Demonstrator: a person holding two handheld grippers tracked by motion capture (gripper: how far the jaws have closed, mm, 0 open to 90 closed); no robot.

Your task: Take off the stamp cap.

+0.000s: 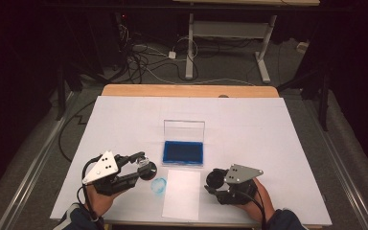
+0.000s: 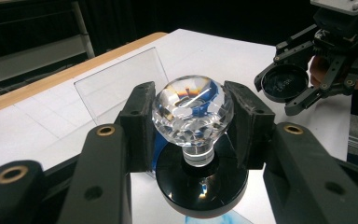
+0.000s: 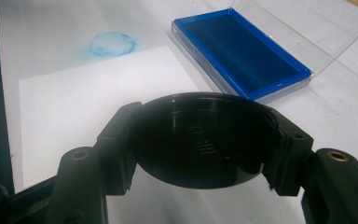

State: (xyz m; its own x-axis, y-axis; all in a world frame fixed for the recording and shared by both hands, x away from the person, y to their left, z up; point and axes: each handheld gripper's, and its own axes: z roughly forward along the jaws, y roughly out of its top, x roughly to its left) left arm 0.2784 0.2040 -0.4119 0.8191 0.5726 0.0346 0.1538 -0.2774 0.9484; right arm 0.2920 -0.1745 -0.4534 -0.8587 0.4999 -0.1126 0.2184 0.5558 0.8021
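Note:
My left gripper point(image 1: 144, 164) point(image 2: 192, 116) is shut on the clear faceted knob of a round stamp point(image 2: 193, 112) whose black disc base point(image 2: 201, 182) faces down above the table. In the high view the stamp point(image 1: 147, 168) hangs just left of a round blue print point(image 1: 158, 185). My right gripper point(image 1: 215, 180) point(image 3: 204, 140) is shut on a round black cap point(image 3: 203, 140), hollow side up; the left gripper view shows that cap point(image 2: 284, 81) too. An open blue ink pad point(image 1: 182, 152) point(image 3: 249, 58) lies mid-table. A white sheet point(image 1: 182, 193) point(image 3: 93, 102) lies in front of it.
The ink pad's clear lid point(image 1: 184, 129) point(image 2: 121, 84) stands upright behind it. A white mat point(image 1: 268, 139) covers the wooden table point(image 1: 187, 90). Cables point(image 1: 143, 60) and a desk frame point(image 1: 230, 43) lie on the floor beyond the far edge.

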